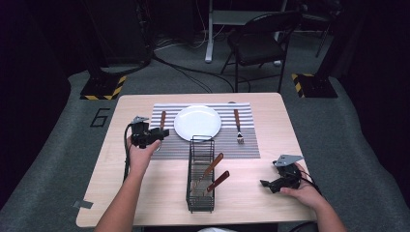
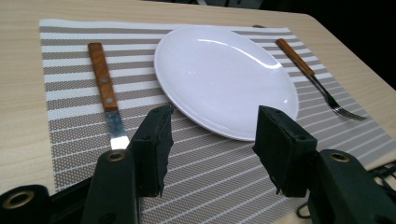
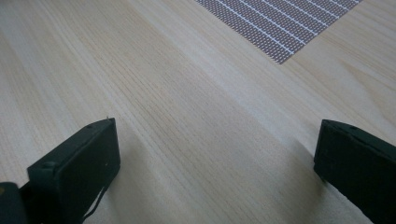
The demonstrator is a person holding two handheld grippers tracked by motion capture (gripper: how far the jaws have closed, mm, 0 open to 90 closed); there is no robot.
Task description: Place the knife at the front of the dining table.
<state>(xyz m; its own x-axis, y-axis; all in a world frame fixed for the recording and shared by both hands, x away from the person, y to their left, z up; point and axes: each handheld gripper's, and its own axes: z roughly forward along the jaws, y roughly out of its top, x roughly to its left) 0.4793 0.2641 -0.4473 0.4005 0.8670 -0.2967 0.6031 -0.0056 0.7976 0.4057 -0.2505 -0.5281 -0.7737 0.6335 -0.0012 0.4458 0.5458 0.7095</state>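
Left gripper is up over the left edge of the placemat, jaws apart with nothing between them. The knife lies flat on the mat just ahead of it and a bit to its left, wooden handle pointing away, blade tip toward the gripper and right beside the left jaw in the left gripper view, not touching as far as I can see. The white plate sits straight ahead of those jaws, near edge showing between them, and the knife runs alongside it with a gap of bare mat between.

The fork is past the plate, well off to that gripper's right, tines toward the near side of the mat.

Right gripper is low at the table near the right front corner, jaws wide apart, just bare wood between them. A corner of the mat is ahead of it. It points toward the wire basket, which stands between the two hands, just off the mat's near edge. Two more wooden-handled utensils lean in the basket, handles up and tilted toward the right gripper.
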